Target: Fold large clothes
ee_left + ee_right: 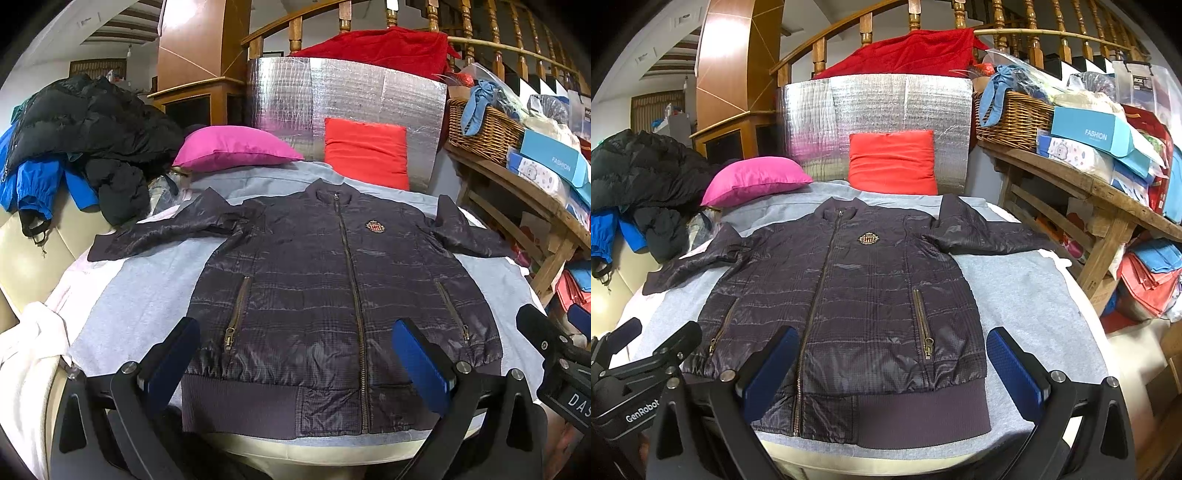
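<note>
A dark purple-grey quilted jacket [314, 280] lies flat and face up on a grey cloth [140, 295], zipped, both sleeves spread out to the sides. It also shows in the right wrist view [857, 291]. My left gripper [295, 358] is open and empty, hovering above the jacket's hem. My right gripper [890, 365] is open and empty, above the hem on the right side. The right gripper shows at the right edge of the left wrist view [554, 347]; the left gripper shows at the left edge of the right wrist view [642, 362].
A pink pillow [232, 147] and a red pillow [365, 151] lie behind the jacket against a silver foil panel [332, 96]. A pile of black and blue coats [81, 136] sits at left. A wooden bench [1089, 184] with a wicker basket [1012, 114] and boxes stands at right.
</note>
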The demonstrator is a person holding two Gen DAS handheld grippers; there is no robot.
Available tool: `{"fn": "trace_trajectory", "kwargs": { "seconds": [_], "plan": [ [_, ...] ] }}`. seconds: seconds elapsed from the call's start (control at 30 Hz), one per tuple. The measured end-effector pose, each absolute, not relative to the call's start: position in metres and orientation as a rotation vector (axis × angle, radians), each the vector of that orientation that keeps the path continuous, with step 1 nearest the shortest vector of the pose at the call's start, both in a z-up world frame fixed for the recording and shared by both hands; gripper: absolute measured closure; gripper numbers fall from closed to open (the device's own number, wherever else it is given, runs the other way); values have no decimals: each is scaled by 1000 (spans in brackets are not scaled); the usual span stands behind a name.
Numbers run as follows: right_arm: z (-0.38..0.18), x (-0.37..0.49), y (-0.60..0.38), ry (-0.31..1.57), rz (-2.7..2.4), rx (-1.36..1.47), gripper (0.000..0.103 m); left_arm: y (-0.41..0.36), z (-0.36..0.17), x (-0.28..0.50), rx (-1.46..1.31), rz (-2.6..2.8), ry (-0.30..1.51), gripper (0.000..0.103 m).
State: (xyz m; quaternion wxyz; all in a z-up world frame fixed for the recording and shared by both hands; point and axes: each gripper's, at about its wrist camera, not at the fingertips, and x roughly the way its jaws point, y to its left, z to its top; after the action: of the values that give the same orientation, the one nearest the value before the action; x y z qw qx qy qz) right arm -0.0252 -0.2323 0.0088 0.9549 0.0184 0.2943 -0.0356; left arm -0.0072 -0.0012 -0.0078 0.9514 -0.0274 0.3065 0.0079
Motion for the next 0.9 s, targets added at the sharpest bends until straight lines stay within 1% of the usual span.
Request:
{"fn": "trace_trajectory", "kwargs": {
  "seconds": [0.9],
  "plan": [
    [5, -24, -227, 608, -68, 27, 0, 1, -8, -7, -52, 18, 627, 0]
  ]
}}
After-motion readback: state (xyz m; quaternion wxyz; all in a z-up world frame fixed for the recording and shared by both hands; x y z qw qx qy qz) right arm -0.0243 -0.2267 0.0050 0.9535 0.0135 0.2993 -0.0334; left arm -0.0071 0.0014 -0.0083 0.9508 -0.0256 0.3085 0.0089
